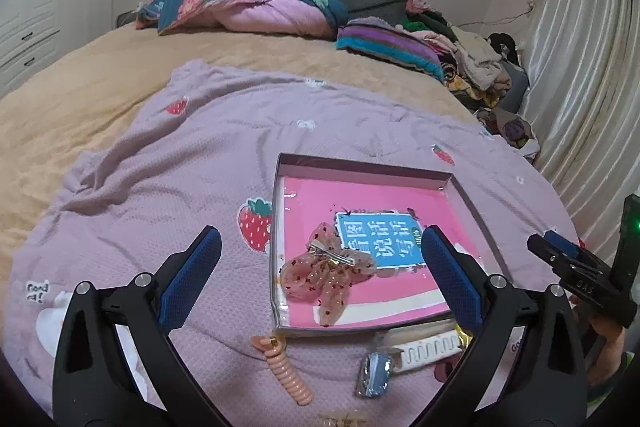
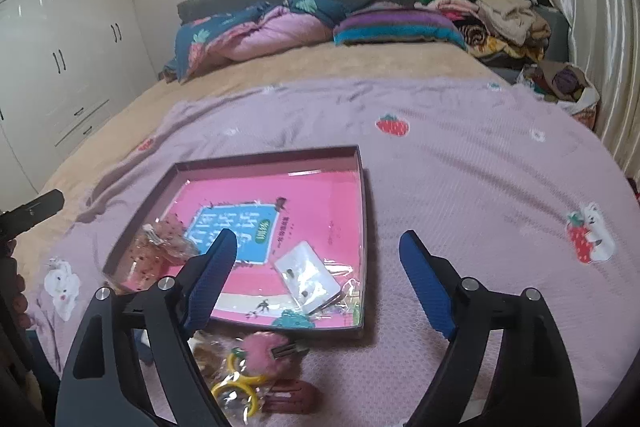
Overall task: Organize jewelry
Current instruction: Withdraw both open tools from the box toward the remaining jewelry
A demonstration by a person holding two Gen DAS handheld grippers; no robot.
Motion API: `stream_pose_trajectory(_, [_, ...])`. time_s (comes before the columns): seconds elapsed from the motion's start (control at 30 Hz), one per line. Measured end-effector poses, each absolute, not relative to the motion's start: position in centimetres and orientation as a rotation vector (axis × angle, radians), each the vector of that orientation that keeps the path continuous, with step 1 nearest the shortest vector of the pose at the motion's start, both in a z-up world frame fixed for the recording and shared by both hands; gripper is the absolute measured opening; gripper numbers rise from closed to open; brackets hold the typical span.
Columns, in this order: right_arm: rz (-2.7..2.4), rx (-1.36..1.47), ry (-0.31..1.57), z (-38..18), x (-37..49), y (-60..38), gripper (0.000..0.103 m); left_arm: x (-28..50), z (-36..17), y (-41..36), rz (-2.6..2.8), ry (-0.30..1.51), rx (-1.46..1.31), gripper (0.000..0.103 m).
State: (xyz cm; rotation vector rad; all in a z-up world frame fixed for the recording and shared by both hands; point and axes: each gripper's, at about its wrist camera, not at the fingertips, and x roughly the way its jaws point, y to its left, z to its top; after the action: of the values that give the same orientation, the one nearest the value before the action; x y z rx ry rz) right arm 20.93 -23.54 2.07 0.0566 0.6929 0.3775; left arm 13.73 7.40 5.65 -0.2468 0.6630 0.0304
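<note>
Left claw (image 1: 320, 267) gapes wide over the shallow box (image 1: 460, 189) on the bed's lilac blanket (image 1: 180, 155); right claw (image 2: 316, 263) likewise spread, holding nothing. A sheer bow clip (image 1: 328, 275) (spotted red) lies inside the box, a coiled hair tie (image 1: 286, 367) just outside.

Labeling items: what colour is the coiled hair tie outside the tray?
Peach-pink coiled plastic hair tie; clearest in the left wrist view.

Bed (image 1: 100, 75) had a purple blanket (image 1: 168, 163) w/ strawberries. On it sat a flat box (image 1: 460, 187), a peach coil hair tie (image 1: 290, 373), yellow rings (image 2: 236, 387) & dark red clips (image 2: 292, 397).
</note>
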Motion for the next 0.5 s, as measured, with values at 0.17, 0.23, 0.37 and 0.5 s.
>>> stream_pose_trajectory(0.17, [0.390,0.065,0.646,4.3,19.0,-23.9,0.083,12.4,6.7,6.8,0.041,0.639,-0.213,0.093])
stream_pose_trajectory(0.23, [0.394,0.065,0.635,4.8,18.4,-24.0,0.083,11.8,7.1,6.5,0.038,0.632,-0.203,0.093])
stream_pose_trajectory(0.37, [0.406,0.062,0.615,5.7,16.9,-24.0,0.085,10.8,7.5,6.1,0.027,0.624,-0.200,0.093])
stream_pose_trajectory(0.5, [0.416,0.044,0.606,6.2,15.6,-23.7,0.085,10.0,7.7,5.6,0.017,0.626,-0.184,0.093])
